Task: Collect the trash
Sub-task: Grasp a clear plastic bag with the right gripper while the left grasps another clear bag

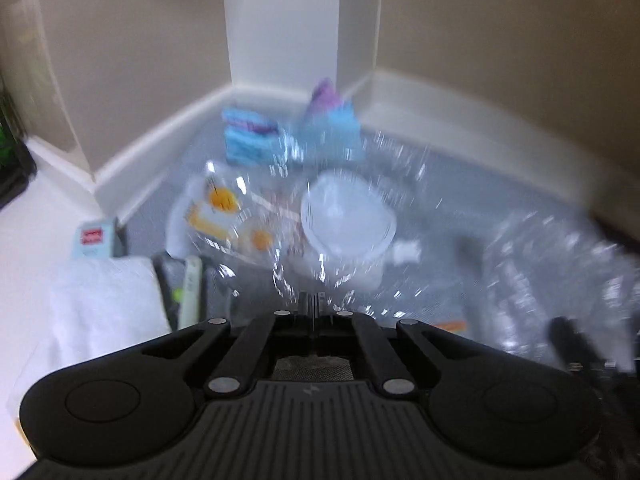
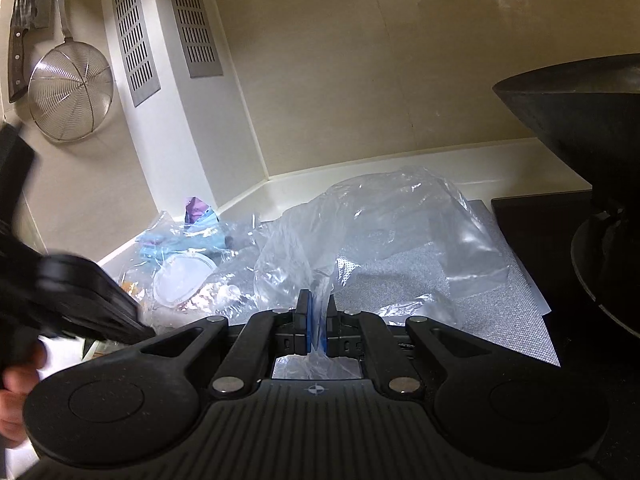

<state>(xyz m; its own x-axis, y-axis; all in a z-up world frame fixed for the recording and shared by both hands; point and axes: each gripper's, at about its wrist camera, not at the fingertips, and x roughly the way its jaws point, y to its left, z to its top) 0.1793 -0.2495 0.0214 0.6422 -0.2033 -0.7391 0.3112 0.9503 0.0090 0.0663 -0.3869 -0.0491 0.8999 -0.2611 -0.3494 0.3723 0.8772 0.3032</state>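
Observation:
A clear plastic bag lies on the grey mat in the corner. My right gripper is shut on the bag's edge, film pinched between the blue pads. The left wrist view is blurred. There my left gripper is shut on clear film of the same bag. Inside or under the film lie a white round lid or cup, yellow-printed wrappers and blue and purple packets. The left gripper's body shows at the left of the right wrist view.
A dark wok and black stove stand at the right. A strainer and knife hang on the wall at left. A white cloth and a small box lie left of the trash.

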